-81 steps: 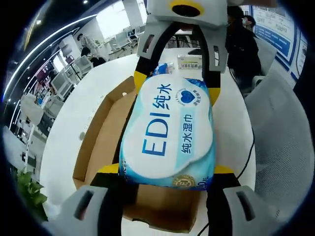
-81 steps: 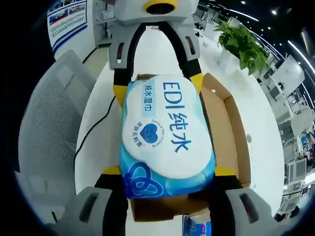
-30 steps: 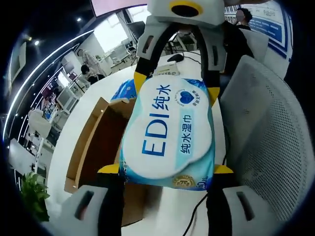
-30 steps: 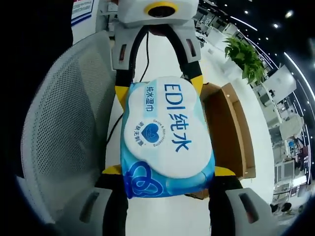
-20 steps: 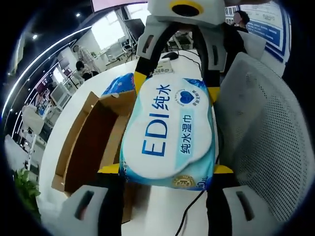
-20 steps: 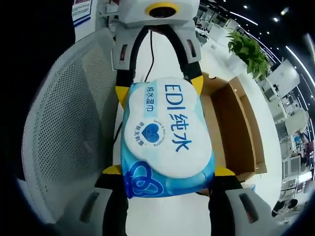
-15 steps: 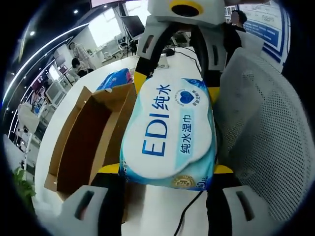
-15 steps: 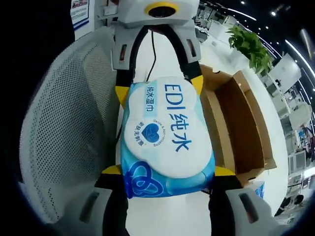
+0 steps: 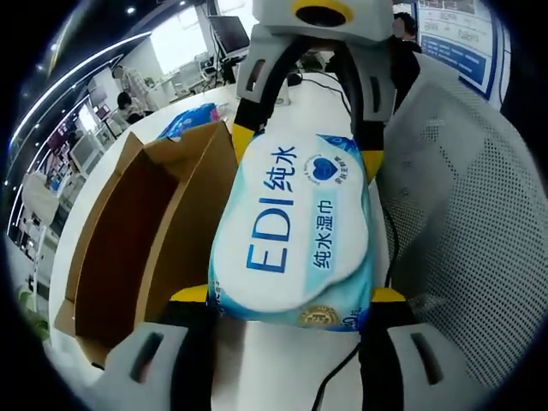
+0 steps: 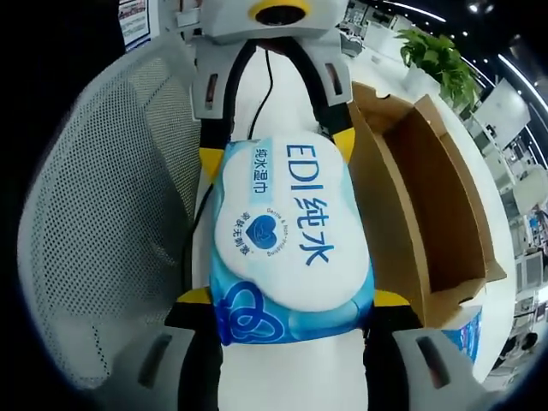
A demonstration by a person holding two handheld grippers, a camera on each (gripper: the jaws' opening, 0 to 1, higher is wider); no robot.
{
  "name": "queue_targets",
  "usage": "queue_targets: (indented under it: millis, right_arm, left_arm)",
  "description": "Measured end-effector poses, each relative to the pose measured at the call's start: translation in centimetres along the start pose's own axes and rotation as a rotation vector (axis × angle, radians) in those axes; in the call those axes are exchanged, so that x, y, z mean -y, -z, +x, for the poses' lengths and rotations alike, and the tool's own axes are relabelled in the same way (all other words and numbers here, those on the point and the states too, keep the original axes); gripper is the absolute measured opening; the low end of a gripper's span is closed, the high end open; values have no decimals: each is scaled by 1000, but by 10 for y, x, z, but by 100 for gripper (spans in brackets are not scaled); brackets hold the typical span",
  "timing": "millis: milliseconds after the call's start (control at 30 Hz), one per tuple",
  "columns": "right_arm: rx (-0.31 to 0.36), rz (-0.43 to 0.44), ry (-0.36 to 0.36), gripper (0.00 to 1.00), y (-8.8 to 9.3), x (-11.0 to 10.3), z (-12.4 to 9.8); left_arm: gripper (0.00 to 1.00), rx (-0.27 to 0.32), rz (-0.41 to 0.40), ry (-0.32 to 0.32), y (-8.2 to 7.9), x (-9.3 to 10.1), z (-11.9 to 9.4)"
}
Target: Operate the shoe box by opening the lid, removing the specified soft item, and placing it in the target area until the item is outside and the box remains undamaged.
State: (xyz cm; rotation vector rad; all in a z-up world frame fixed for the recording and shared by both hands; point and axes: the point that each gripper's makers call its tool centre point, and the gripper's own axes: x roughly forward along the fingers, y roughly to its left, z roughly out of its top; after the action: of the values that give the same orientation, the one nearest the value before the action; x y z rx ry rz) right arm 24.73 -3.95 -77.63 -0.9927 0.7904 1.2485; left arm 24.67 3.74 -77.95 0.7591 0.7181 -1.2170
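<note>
A blue and white wet-wipes pack (image 9: pixel 291 231) marked "EDI" is held by its two ends between both grippers. My left gripper (image 9: pixel 289 295) is shut on the near end and my right gripper (image 9: pixel 306 150) grips the far end. In the right gripper view the same pack (image 10: pixel 291 235) sits between my right gripper (image 10: pixel 291 298) and the left gripper (image 10: pixel 276 145). The open brown cardboard shoe box (image 9: pixel 128 240) stands beside the pack on the white table; its inside (image 10: pixel 428 188) looks bare. The pack hangs over the strip between box and chair.
A grey mesh chair (image 9: pixel 462 214) (image 10: pixel 103 188) stands close on the side away from the box. A black cable (image 10: pixel 267 77) runs across the white table (image 9: pixel 334 94). Another blue pack (image 9: pixel 193 122) (image 10: pixel 467 330) lies past the box. A green plant (image 10: pixel 437 64) stands farther off.
The pack, held by both grippers throughout, has moved from above the box to beside it, near the chair, and has come lower; the box now looms larger.
</note>
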Motion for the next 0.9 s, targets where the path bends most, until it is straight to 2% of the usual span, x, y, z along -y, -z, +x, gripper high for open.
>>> queue_targets:
  millis: [433,533,567,667,833,900]
  right_arm:
    - [-14,19,-38,64,12,0,19]
    - [-32,15,-73,64,22,-11,31]
    - [-73,-4,-54,64,27,-10,30]
    - [-36,-1,-57,64,25,-10,28]
    - [-40,8,-62,65,26,-9,30]
    - [-40,9,-58,66,27,-9,31]
  left_arm:
    - [67,-23,-26,28,8,0,21]
    - [67,-61,-63,69,18,12,34]
    - [67,-37,-37,39,11,10,33]
    - [68,-33,-51,34,12,11,30]
    - [69,-39,-43,37,12,10,32]
    - [70,-23,-38,42,12,10,31]
